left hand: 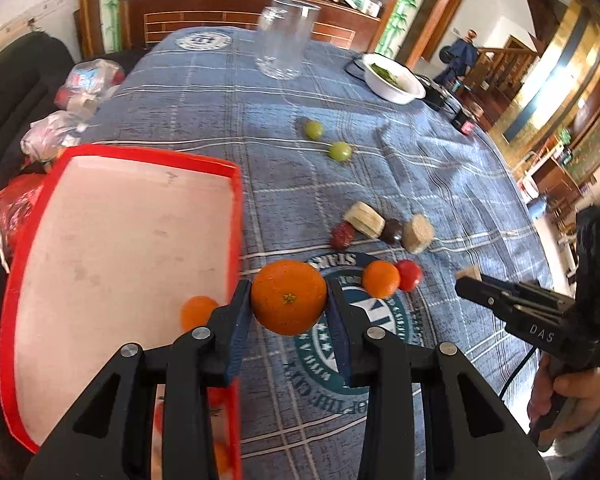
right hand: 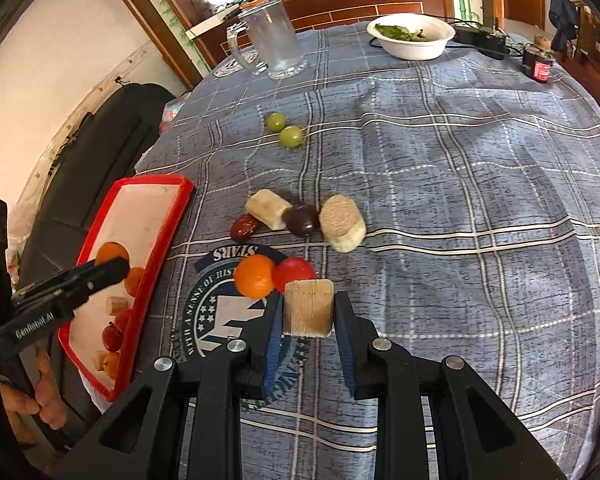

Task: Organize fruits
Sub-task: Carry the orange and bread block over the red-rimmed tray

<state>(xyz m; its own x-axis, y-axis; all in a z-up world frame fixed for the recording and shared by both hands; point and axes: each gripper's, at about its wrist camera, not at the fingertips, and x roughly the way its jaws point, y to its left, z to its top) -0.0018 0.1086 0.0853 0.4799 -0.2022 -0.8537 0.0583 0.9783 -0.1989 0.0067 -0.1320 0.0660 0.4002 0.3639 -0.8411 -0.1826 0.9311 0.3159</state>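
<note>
I have the left gripper (left hand: 289, 307) closed on a mandarin orange (left hand: 288, 302), pads pressing its two sides across the widest part, held above the tablecloth (left hand: 420, 168) just beside the red tray (left hand: 230, 216). It looks firm-skinned but soft beneath, so I judge a light squeeze at the equator is right; harder and it would bruise or slip out.

My right gripper (right hand: 308, 312) has a pale cut chunk (right hand: 309, 307), sugarcane by the look of its fibrous face, between its pads. I judge it light, stiff and easy to hold by its flat sides.

The tray already carries oranges and small red fruits at its near end. Left on the cloth are a small orange (right hand: 254, 276) touching a red tomato (right hand: 294, 272), two more pale chunks, two dark dates and two green grapes (right hand: 291, 136).
</note>
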